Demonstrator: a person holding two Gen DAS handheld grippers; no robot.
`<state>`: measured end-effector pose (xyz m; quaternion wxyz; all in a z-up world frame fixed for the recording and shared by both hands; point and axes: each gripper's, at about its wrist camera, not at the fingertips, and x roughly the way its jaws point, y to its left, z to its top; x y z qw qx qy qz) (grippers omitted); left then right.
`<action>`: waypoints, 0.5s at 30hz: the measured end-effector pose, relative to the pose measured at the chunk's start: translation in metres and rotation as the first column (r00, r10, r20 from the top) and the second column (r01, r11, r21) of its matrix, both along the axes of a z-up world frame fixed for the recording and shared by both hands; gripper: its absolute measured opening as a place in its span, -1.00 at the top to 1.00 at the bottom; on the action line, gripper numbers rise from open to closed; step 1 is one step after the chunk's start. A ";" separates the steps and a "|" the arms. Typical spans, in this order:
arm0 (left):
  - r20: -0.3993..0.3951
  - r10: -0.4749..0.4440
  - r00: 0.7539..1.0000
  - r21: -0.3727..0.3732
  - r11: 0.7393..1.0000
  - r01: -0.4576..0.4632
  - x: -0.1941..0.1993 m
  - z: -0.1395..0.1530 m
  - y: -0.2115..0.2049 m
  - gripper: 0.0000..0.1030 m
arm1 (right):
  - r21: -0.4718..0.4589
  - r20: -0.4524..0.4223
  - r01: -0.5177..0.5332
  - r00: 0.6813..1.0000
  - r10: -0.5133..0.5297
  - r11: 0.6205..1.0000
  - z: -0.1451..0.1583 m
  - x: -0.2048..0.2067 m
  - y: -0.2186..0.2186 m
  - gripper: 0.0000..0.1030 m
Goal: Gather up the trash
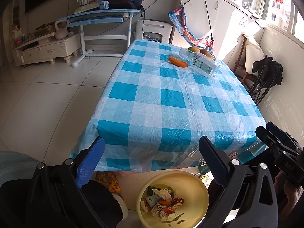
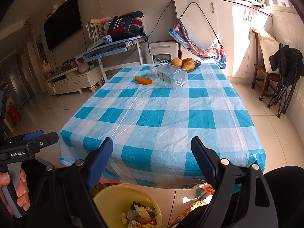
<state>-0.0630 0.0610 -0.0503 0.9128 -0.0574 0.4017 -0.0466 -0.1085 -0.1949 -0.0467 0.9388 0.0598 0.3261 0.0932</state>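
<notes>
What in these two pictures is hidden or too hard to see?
- Bin: its near rim is cut off by the frame's bottom edge in both views.
- Bottle label: too small to read.
- Fruit bowl: mostly hidden behind the bottle in the left view.
- Under the table: covered by the hanging cloth.

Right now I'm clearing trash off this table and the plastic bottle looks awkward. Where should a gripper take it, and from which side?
The plastic bottle lies on its side, cap end toward the fruit bowl, base toward you. Come from above and close across the flat-sided body near the label, probably the steadiest span. The carrot lies apart, to its left.
</notes>
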 end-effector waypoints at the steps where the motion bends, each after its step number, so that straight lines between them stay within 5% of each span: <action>1: 0.000 0.000 1.000 0.000 1.000 0.000 0.000 0.000 0.000 -0.86 | 0.000 0.001 0.000 1.000 0.000 1.000 0.000 0.000 0.000 -0.58; 15: -0.003 0.002 1.000 0.001 1.000 -0.002 0.000 -0.003 0.000 -0.86 | -0.004 0.001 0.001 1.000 -0.001 1.000 0.001 0.000 0.001 -0.58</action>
